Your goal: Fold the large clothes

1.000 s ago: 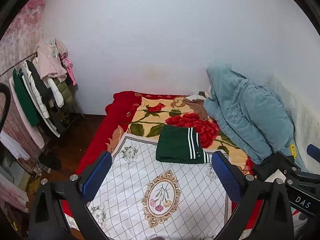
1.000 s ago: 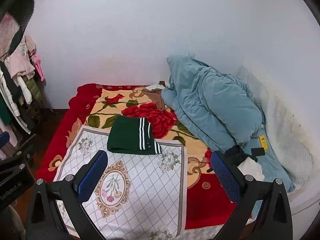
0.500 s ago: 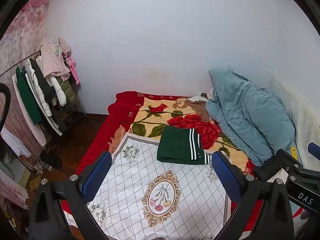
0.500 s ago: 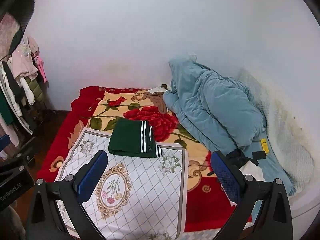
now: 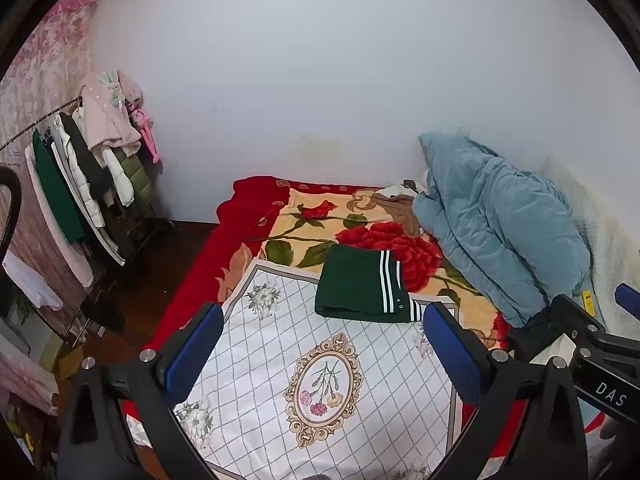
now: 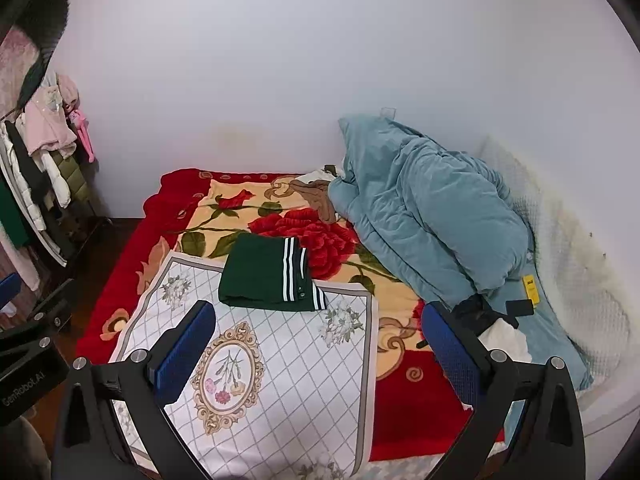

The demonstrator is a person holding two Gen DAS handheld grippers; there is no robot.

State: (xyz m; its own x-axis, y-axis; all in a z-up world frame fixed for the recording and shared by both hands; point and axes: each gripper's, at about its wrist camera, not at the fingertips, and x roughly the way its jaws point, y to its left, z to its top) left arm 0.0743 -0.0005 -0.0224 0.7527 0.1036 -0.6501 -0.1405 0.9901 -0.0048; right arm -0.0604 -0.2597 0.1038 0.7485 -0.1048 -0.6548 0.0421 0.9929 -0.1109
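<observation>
Bed [image 5: 240,248] under flowered blanket; white patterned cloth [image 5: 304,360] spread on top. Folded green garment [image 5: 360,284] straddles the cloth's far edge. Left gripper [image 5: 324,352] and right gripper [image 6: 316,344] both spread wide, empty, hovering well short. Risk: a careless nudge undoes the fold.

Both grippers, left [image 5: 322,350] and right [image 6: 318,348], have black angular frames with silver screws and blue textured pads on their fingers [image 5: 195,350]. The right's body reads "DAS" in white; the left's reads "GenRobot.AI".
</observation>
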